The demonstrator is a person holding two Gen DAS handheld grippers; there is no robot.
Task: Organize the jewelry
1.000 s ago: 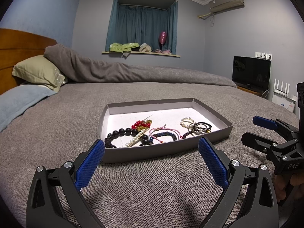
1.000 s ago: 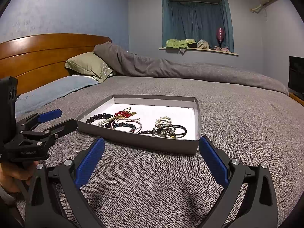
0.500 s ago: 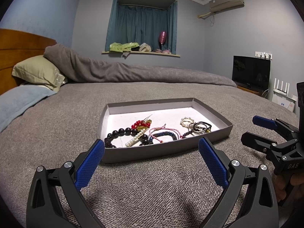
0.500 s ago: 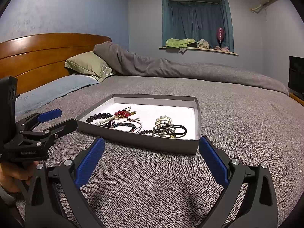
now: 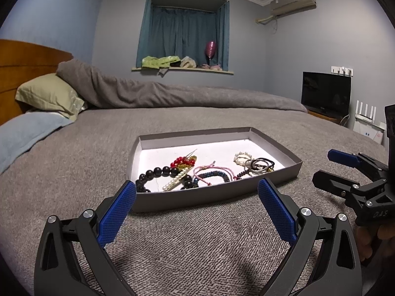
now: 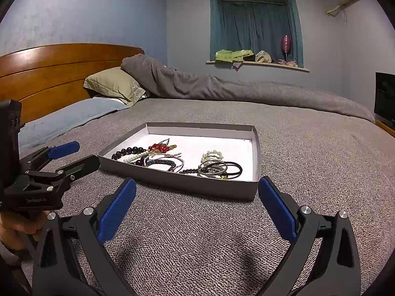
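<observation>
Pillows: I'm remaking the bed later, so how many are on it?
2, both at the headboard end: an olive pillow lying partly under the grey duvet, and a blue pillow in front of it. The duvet may hide more.

The left gripper [image 5: 196, 192] is hovering low with its blue-padded fingers [image 5: 116, 212] spread wide apart and gripping nothing. The right gripper [image 6: 196, 192] is hovering level beside it, its fingers [image 6: 276, 208] likewise splayed wide and empty. A hand [image 6: 21, 227] is clasping the left gripper's handle from below.
</observation>
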